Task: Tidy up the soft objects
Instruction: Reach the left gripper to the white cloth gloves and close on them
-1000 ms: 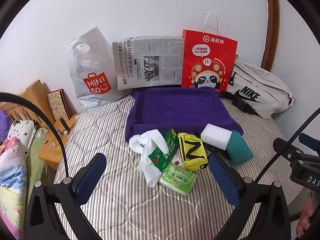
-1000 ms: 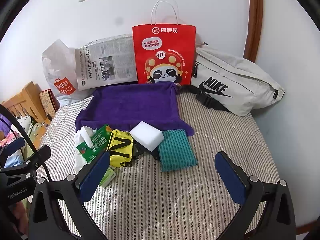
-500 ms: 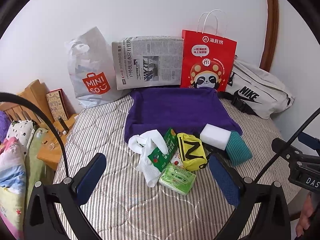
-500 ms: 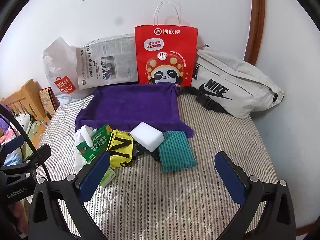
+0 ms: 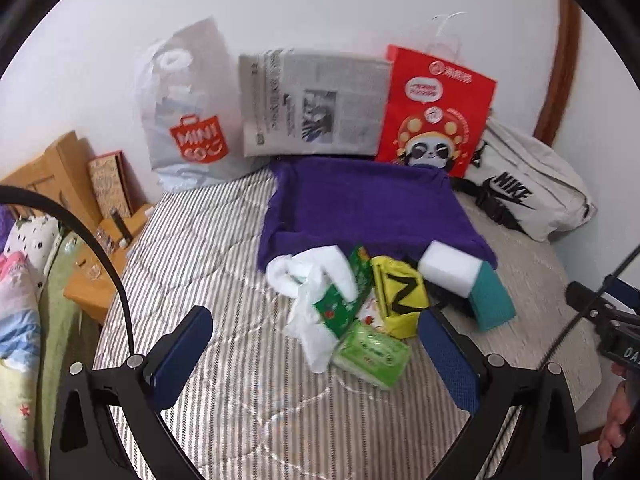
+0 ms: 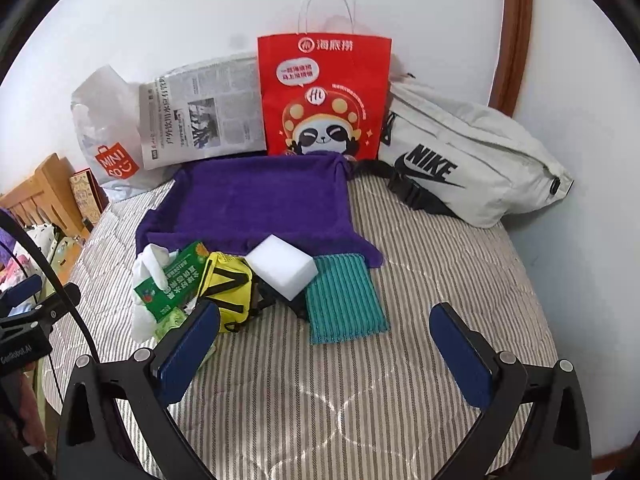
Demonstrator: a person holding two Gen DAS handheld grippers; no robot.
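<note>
Leftmost lay a white cloth, then green packet, yellow pouch, white sponge, teal pad, all fronting the purple towel. Left gripper and right gripper hovered agape, empty.

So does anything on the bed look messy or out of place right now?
Yes. The small soft items sit jumbled at the purple towel's front edge: the white sponge lies tilted across the teal cloth and the yellow pouch, with the green packet propped against crumpled white plastic. Nothing looks spilled or damaged.
</note>
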